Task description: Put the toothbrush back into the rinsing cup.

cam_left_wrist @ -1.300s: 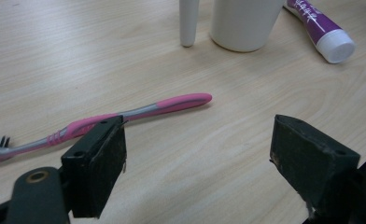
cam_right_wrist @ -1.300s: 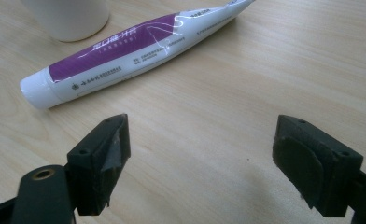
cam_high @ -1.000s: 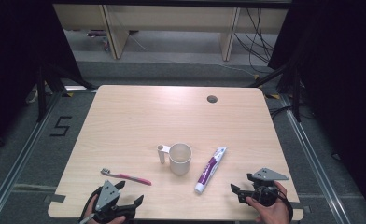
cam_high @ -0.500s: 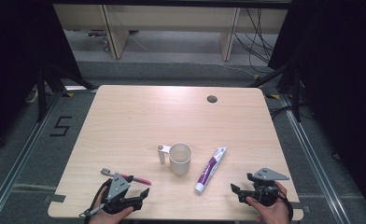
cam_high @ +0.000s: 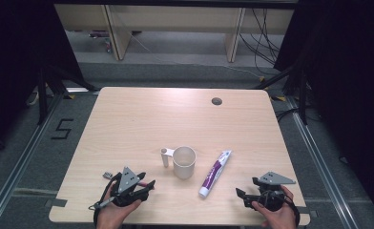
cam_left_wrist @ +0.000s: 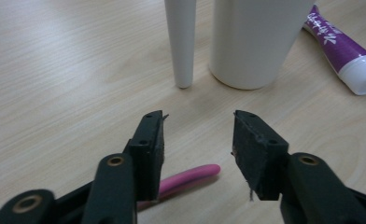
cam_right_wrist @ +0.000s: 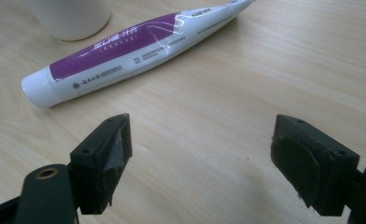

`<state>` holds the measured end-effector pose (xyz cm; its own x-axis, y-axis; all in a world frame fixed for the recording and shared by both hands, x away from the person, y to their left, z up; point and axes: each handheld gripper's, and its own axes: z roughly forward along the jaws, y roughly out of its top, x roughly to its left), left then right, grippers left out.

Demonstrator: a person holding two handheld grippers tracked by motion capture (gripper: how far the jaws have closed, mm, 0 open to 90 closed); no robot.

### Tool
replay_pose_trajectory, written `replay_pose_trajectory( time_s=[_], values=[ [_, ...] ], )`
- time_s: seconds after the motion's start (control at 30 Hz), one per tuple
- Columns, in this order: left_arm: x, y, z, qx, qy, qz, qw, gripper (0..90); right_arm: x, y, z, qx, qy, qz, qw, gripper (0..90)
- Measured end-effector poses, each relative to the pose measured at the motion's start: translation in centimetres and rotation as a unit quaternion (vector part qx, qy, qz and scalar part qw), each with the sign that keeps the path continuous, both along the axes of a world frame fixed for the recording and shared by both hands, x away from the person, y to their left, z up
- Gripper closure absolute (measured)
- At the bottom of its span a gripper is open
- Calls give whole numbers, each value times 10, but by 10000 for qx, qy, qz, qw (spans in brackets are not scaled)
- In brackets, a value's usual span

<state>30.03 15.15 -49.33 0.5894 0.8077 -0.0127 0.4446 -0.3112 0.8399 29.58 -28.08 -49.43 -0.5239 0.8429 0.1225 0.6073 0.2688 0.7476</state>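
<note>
A: Where is the left gripper sitting right now?

B: It is hovering low over the near left part of the table, right above the pink toothbrush. In the left gripper view the pink handle is lying flat on the wood, running under the left jaw and poking out into the gap between the 2 jaws.

A: Are the jaws clamping it?

B: No. They have just been closing, but a clear gap is showing between the 2 pads and neither pad is pressing on the handle. So the left gripper is standing part open, with the toothbrush below and between the jaws, not gripped.

A: What is lying ahead of it?

B: The white cup is standing upright near the middle of the table, with its white handle pointing toward the left side. The purple and white toothpaste tube is lying flat just to the right of the cup, its cap end facing the near edge.

A: And the right gripper?

B: It is resting in the person's hand at the near right corner, jaws spread wide with only bare wood between them. In the right gripper view the tube is lying ahead of the jaws and well apart from them.
</note>
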Motion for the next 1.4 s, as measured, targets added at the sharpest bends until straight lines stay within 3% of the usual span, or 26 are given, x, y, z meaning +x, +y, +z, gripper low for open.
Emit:
replay_pose_trajectory(
  time_s=[0.13, 0.23, 0.27, 0.37, 0.57, 0.8, 1.0, 1.2, 1.27, 1.4],
  values=[
    [6, 0, -1, 104, 36, -64, 9999, 685, 0, -1, 0, 1, -11, 22, 10000, 219],
    [9, -4, -5, 17, 102, -114, 9999, 810, -1, 1, 1, 20, 95, -10, 10000, 221],
    [11, -3, -6, 169, 153, -178, 9996, 842, -1, 1, 1, 27, 111, -11, 9999, 223],
    [14, -4, -9, 201, 214, -200, 9994, 891, -1, 1, 1, -16, 57, 0, 10000, 225],
    [17, -4, -12, 383, 376, -334, 9980, 896, 1, -1, 0, -46, -31, 67, 10000, 226],
    [18, -3, -18, 335, 494, -314, 9977, 897, 1, -1, 0, -62, -28, 95, 9999, 228],
    [17, -2, -22, 466, 584, -370, 9965, 897, 1, 0, 0, -47, -4, 93, 9999, 229],
    [9, -1, -22, 457, 668, -506, 9954, 897, 2, -1, -1, -94, -14, 49, 9999, 229],
    [3, 2, -20, 587, 686, -645, 9938, 896, 1, -1, 0, -44, 10, 76, 10000, 230],
    [-9, 5, -19, 522, 735, -711, 9934, 896, 2, -1, -1, -94, -17, 46, 9999, 230]
  ],
)
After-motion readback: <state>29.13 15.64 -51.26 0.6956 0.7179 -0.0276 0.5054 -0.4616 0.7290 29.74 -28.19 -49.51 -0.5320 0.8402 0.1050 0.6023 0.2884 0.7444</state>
